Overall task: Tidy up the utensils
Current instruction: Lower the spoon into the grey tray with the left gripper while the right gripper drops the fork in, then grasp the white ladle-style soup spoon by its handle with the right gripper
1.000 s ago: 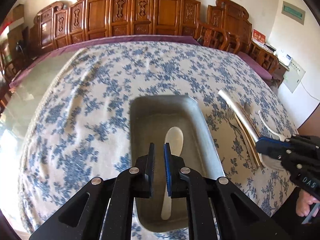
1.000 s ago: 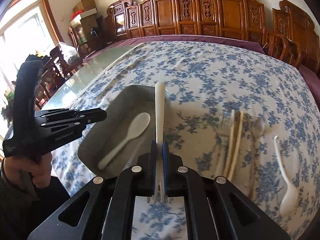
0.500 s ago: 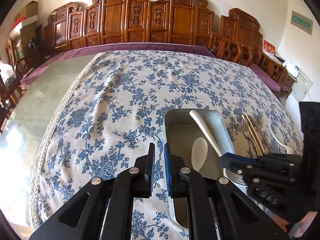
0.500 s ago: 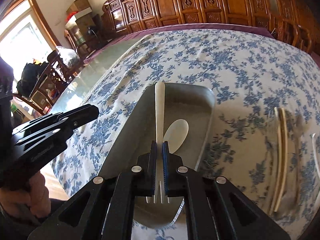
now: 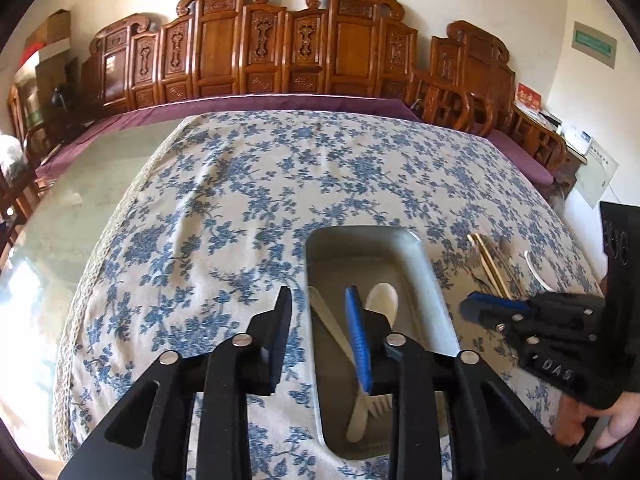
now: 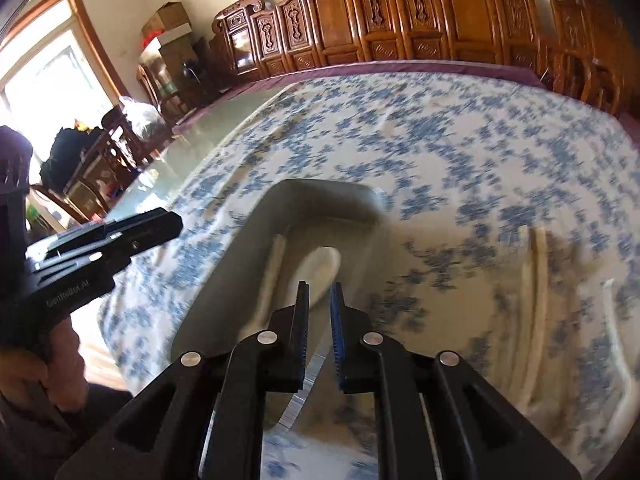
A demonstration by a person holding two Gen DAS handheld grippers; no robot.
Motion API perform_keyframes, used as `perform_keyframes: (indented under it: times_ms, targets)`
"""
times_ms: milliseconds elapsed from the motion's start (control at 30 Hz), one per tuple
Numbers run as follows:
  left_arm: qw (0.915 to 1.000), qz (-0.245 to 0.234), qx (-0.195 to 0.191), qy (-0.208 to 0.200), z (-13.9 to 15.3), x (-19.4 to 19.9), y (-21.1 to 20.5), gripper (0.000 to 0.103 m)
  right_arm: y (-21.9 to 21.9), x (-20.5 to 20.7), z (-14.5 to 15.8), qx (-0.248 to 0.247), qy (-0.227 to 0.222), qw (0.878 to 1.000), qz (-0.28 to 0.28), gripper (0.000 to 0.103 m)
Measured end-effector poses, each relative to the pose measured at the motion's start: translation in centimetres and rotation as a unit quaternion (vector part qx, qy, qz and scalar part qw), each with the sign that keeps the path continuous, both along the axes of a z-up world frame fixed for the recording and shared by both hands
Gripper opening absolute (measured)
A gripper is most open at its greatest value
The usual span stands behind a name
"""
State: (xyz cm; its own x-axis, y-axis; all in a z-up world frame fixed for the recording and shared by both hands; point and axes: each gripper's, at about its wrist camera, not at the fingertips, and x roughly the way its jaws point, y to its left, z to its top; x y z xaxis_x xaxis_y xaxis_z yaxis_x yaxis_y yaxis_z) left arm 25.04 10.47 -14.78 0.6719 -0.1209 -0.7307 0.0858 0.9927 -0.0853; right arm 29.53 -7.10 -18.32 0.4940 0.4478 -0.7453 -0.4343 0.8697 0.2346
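A shallow rectangular grey metal tray (image 5: 430, 280) is seen lying on the blue-flowered white tablecloth (image 5: 248, 200) that covers the counter. Inside the tray two pieces are found: a cream plastic spoon (image 5: 382, 300) with its bowl toward the far end, and a cream plastic fork (image 5: 326, 316) laid along the tray's left side, its tines toward the near end. The two cross near the tray's near end.

The left tongs (image 5: 322, 334) are held wide apart and nothing is gripped between them; the blue-padded finger is seen above the tray, the other above the cloth just left of the tray's rim. The right tongs (image 6: 319, 328) are parted by a narrow gap and are likewise empty; in the right wrist view they are poised over the near right part of the tray (image 6: 224, 288), with the spoon (image 6: 320, 270) just beyond the fingertips and the fork (image 6: 272, 268) to its left. That view is blurred.

To the right of the tray, on the cloth, a pair of pale wooden chopsticks (image 5: 490, 264) is laid, with a metal utensil beside it whose kind cannot be told, and a white curved spoon (image 5: 534, 270) farther right. Carved wooden chairs (image 5: 280, 52) are ranged behind the counter.
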Motion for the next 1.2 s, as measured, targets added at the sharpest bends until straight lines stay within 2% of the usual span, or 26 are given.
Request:
perform_keyframes:
  times_ms: [67,200,333,433,567,633,800,967,1033,1200]
  targets:
    - [1.0000,-0.009,0.000,0.001,-0.1,0.0,-0.9,0.036,-1.7,-0.5,0.3,-0.027,-0.016,1.000,-0.002,0.013]
    - [0.9998,-0.019,0.005,-0.002,-0.1,0.0,-2.7,0.059,-6.1,-1.3,0.3,-0.067,-0.033,0.997,-0.018,0.015]
    - [0.9991,-0.041,0.007,-0.007,0.0,0.0,-5.2,0.072,-11.2,-1.8,-0.5,-0.080,-0.025,0.995,-0.052,0.019]
    - [0.9983,-0.057,0.009,-0.008,0.0,0.0,-7.0,0.073,-14.3,-2.0,-1.0,-0.099,-0.027,0.992,-0.074,0.023]
    - [0.9972,-0.075,0.009,-0.002,-0.6,-0.1,-8.9,0.073,-17.2,-1.6,-2.0,-0.126,-0.026,0.987,-0.095,0.036]
    - [0.9963,-0.086,0.010,0.002,-0.9,-0.2,-9.9,0.073,-18.5,-1.4,-2.7,-0.137,-0.021,0.985,-0.102,0.039]
    - [0.9949,-0.100,0.012,0.009,-1.6,-0.5,-11.9,0.073,-21.4,0.0,-4.6,-0.160,0.003,0.980,-0.115,0.039]
    - [0.9920,-0.123,0.025,0.012,-2.4,-1.2,-14.7,0.073,-22.2,1.2,-6.5,-0.183,0.044,0.975,-0.114,0.039]
    - [0.9909,-0.130,0.030,0.013,-2.6,-1.4,-15.6,0.073,-22.3,1.3,-6.7,-0.184,0.049,0.975,-0.114,0.038]
    - [0.9893,-0.140,0.034,0.022,-3.4,-1.4,-17.1,0.073,-22.3,0.9,-6.7,-0.172,0.068,0.978,-0.098,0.019]
